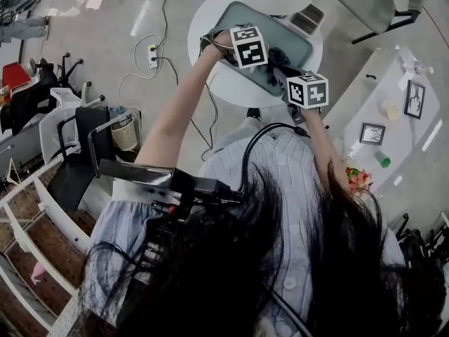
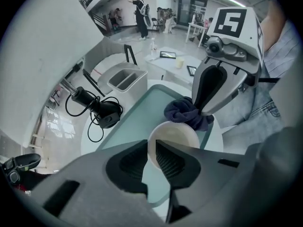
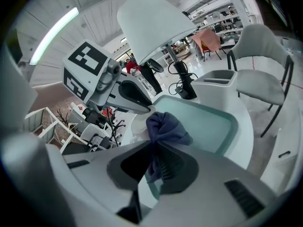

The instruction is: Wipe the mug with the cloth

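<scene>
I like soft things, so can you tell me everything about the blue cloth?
The cloth is dark blue, soft-looking fabric, scrunched into a wrinkly ball. The right gripper pinches its lower end between closed jaws, so the puffy part sticks out in front. It seems to press against the far rim of the white mug, which the left gripper holds by its near wall. A pale green tray lies below.

Cannot find mug (image 2: 175, 136) in head view, lost behind marker cubes (image 1: 249, 45). In left gripper view, lower body masked by left gripper (image 2: 151, 144) jaws. Tail of cloth (image 3: 165, 126) buried between right gripper (image 3: 155, 145) jaws. Background figures (image 2: 141, 17) too small to tell.
</scene>
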A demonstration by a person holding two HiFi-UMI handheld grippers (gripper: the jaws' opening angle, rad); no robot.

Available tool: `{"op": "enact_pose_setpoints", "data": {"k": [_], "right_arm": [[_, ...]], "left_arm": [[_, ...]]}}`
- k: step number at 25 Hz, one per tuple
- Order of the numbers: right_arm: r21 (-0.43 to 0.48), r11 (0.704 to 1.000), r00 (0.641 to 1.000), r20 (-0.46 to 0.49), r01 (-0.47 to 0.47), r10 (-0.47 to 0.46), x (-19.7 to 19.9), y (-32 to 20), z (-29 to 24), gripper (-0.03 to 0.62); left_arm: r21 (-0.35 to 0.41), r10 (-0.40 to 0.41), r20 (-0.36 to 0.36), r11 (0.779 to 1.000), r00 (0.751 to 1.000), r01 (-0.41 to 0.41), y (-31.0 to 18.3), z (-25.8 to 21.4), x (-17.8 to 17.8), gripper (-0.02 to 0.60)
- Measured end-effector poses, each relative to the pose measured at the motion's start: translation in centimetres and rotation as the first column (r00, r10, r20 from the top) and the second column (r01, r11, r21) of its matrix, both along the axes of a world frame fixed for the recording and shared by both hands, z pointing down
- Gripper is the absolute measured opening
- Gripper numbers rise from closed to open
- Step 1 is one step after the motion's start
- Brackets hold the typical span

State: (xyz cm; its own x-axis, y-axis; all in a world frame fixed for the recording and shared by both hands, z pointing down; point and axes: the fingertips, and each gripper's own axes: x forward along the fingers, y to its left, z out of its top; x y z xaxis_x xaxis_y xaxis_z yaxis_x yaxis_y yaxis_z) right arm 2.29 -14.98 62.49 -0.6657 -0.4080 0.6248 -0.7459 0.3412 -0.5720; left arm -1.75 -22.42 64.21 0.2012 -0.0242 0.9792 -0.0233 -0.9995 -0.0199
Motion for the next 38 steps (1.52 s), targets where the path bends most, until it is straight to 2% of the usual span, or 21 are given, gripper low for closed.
{"op": "enact_pose_setpoints", "data": {"k": [3, 7, 10, 13, 16, 19, 25, 28, 30, 34, 36, 38], "right_arm": [[-0.005, 1.0, 1.0, 0.017, 0.001, -0.001, -0.1, 0.0, -0.1, 0.055], [-0.006, 1.0, 1.0, 0.022, 0.009, -0.009, -0.2, 0.2, -0.3, 0.054], [-0.005, 1.0, 1.0, 0.021, 0.013, -0.013, -0.3, 0.3, -0.3, 0.054], [-0.006, 1.0, 1.0, 0.02, 0.019, -0.019, -0.5, 0.4, -0.3, 0.054], [-0.007, 1.0, 1.0, 0.019, 0.023, -0.023, -0.5, 0.5, -0.3, 0.054], [-0.007, 1.0, 0.999, 0.02, 0.026, -0.026, -0.5, 0.4, -0.3, 0.054], [-0.01, 0.999, 0.999, 0.024, 0.041, -0.041, -0.9, 0.5, -0.2, 0.054], [-0.01, 0.999, 0.999, 0.02, 0.05, -0.049, -1.0, 0.6, -0.2, 0.054], [-0.009, 0.999, 0.998, 0.017, 0.053, -0.053, -1.1, 0.7, -0.1, 0.054], [-0.012, 0.998, 0.998, 0.014, 0.06, -0.059, -1.0, 0.7, -0.1, 0.054], [-0.011, 0.998, 0.998, 0.011, 0.065, -0.065, -1.1, 1.0, -0.2, 0.054], [-0.009, 0.998, 0.998, 0.009, 0.065, -0.065, -1.2, 1.4, -0.2, 0.053]], "left_arm": [[0.007, -0.014, 0.04, 1.0, 0.999, 0.013, -0.2, 0.6, -0.2, 0.052], [-0.001, -0.136, 0.131, 0.991, 0.982, 0.137, -0.6, 1.6, -1.0, 0.051], [-0.041, -0.214, 0.109, 0.975, 0.971, 0.219, -0.6, 1.3, -0.9, 0.041], [-0.072, -0.312, 0.066, 0.946, 0.948, 0.317, -0.7, 1.1, -1.0, 0.04], [-0.094, -0.43, 0.052, 0.897, 0.901, 0.433, -1.0, 1.1, -1.2, 0.04], [-0.099, -0.544, 0.047, 0.832, 0.838, 0.545, -1.5, 1.1, -1.5, 0.04], [-0.092, -0.752, 0.061, 0.65, 0.656, 0.754, -2.1, 1.4, -2.8, 0.04], [-0.093, -0.803, 0.064, 0.586, 0.592, 0.805, -2.0, 1.6, -3.1, 0.04], [-0.096, -0.823, 0.058, 0.558, 0.565, 0.824, -2.0, 1.6, -3.2, 0.041], [-0.113, -0.85, 0.045, 0.517, 0.524, 0.848, -2.2, 1.8, -3.2, 0.041], [-0.122, -0.858, 0.037, 0.505, 0.512, 0.854, -2.2, 1.7, -3.2, 0.041], [-0.127, -0.857, 0.022, 0.508, 0.515, 0.852, -2.1, 1.5, -3.3, 0.041]]}}
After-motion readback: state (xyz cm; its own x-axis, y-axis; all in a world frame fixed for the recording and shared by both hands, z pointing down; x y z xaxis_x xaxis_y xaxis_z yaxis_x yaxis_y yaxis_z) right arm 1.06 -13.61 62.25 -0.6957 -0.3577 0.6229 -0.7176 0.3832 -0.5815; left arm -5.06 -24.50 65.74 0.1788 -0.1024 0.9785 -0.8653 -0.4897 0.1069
